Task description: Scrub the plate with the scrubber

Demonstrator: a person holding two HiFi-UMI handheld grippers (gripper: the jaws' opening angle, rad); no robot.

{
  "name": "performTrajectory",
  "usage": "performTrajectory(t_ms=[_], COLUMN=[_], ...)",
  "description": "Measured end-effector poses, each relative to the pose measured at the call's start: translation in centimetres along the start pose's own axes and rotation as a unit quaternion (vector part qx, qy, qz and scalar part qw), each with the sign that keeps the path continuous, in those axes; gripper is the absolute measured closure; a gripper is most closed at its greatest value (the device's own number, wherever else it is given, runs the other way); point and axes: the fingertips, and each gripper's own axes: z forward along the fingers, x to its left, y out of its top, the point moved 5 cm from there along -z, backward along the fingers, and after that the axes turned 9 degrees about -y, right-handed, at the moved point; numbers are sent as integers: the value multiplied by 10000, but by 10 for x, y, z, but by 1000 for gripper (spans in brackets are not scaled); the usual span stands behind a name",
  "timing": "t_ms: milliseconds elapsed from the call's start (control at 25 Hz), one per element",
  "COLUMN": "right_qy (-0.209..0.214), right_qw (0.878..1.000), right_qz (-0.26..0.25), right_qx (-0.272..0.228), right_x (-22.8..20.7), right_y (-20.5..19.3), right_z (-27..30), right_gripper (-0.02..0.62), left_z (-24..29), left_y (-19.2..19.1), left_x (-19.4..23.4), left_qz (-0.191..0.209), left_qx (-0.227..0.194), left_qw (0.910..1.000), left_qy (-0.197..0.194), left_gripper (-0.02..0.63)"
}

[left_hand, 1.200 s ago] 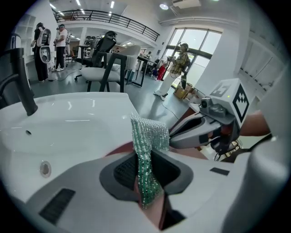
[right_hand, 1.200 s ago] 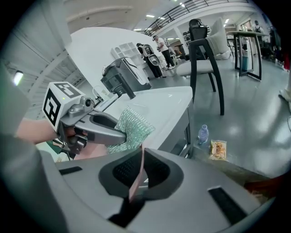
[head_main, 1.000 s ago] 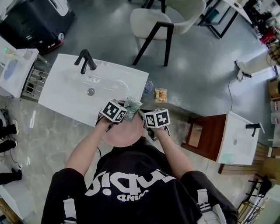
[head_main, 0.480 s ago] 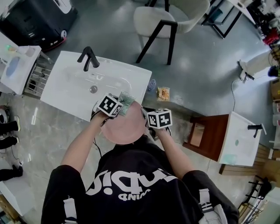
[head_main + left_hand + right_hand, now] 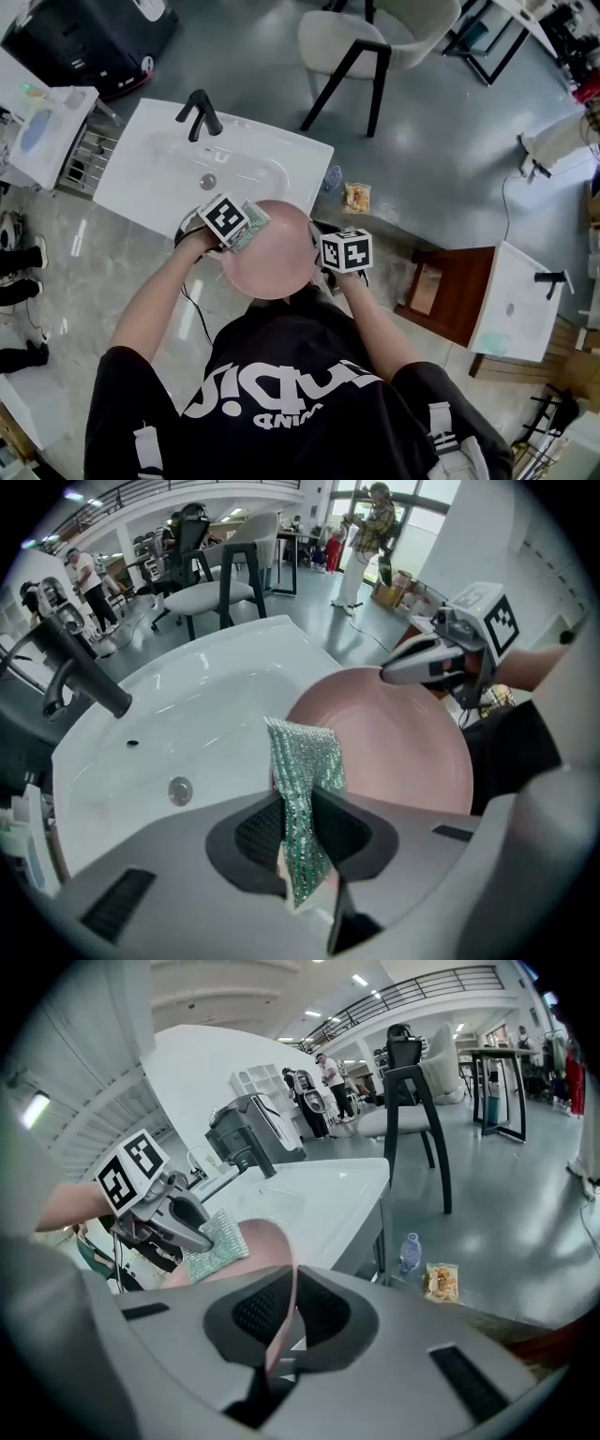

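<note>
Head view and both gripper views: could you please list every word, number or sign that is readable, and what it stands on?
Nothing reads clearly.
Black T-shirt: large white lettering, upside down, not legible.
Left white marker cube, right white marker cube: black square patterns, no words.
Yellow snack packet on floor: print too small.

In the head view, the jaws of the left tongs (image 5: pixel 298 829) are hidden under their marker cube, and only a corner of the scrubber (image 5: pixel 248 229) is seen. The right rim of the plate (image 5: pixel 272 253) is covered by the right tongs (image 5: pixel 281 1309). In the right gripper view, the plate is seen edge-on. The print on the snack packet (image 5: pixel 356 198) is too small to be read. The chair (image 5: pixel 375 37) is cut off at its far side.
</note>
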Motion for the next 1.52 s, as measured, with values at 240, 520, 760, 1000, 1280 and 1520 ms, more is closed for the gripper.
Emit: performTrajectory(t_ms=[240, 520, 760, 1000, 1280, 1520], right_qy=[-51, -144, -213, -241, -267, -318], right_qw=[9999, 9993, 9988, 9977, 9959, 9947], right_qz=[86, 332, 433, 632, 861, 965], right_qx=[-40, -77, -102, -97, -95, -138], right_x=[-2, -4, -6, -5, -6, -5], right_y=[0, -4, -8, -10, -12, -11], right_z=[-1, -2, -4, -4, -5, -5], right_gripper=[568, 568, 566, 560, 554, 549], left_z=[-4, -1, 6, 17, 30, 40], left_y=[-21, -35, -32, -24, -12, 3], left_x=[-12, -40, -68, -97, -117, -132], left_qz=[89, 9, 174, 394, 382, 510], left_qx=[331, 345, 319, 289, 219, 194], left_qw=[9994, 9974, 9953, 9916, 9864, 9825], left_qy=[-99, -637, -894, -1196, -1584, -1783], left_gripper=[512, 512, 512, 512, 512, 512])
